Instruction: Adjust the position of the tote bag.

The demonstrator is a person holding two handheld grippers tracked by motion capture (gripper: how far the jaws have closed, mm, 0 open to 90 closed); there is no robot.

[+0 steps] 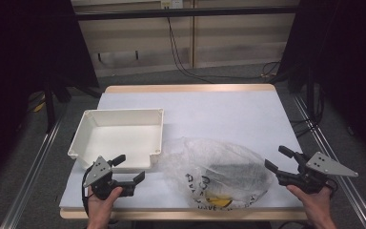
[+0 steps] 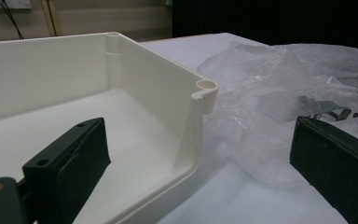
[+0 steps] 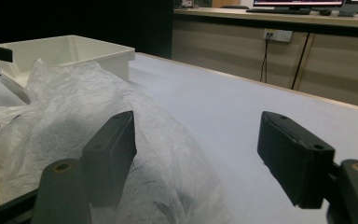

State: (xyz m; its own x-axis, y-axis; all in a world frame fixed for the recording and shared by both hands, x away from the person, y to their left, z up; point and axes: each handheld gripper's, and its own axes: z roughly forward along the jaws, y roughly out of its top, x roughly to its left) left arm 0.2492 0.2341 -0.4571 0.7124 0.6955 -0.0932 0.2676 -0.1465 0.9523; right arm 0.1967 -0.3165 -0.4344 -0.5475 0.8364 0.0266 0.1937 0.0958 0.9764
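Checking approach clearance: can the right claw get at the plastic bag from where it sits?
Probably yes. The right claw is open beside the plastic bag, jaws pointing at its near edge, with nothing between them. The white tray sits on the bag's far side, out of the way.

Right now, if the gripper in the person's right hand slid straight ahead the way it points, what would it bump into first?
Most likely the plastic bag: the right gripper points at it with open jaws, its edge already by one jaw, though depth is unclear.
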